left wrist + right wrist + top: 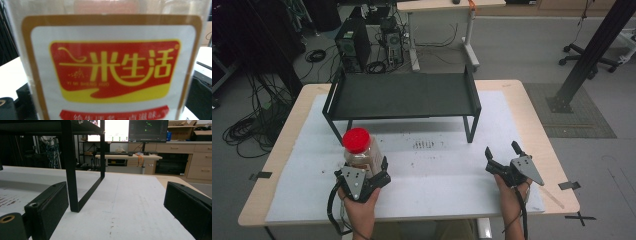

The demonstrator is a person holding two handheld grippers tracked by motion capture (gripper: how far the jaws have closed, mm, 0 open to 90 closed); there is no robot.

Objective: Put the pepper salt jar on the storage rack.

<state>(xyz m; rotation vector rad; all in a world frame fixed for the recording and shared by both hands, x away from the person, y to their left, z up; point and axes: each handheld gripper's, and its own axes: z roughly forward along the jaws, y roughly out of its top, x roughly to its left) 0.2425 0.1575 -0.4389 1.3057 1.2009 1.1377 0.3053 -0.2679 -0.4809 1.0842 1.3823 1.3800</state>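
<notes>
A clear jar with a red lid and brownish contents stands at the near left of the white mat. My left gripper has its jaws on both sides of the jar's lower body and is shut on it. In the left gripper view the jar's red and yellow label is pressed right up to the camera. At the near right my right gripper rests low over the mat, open, with nothing between its jaws. A black metal shelf rack stands across the back of the table, nothing on its top.
The rack's front right leg rises just ahead of my right gripper's left jaw. A white mat covers the wooden table, with small dark marks near its middle. Computer towers, cables and a desk are on the floor beyond.
</notes>
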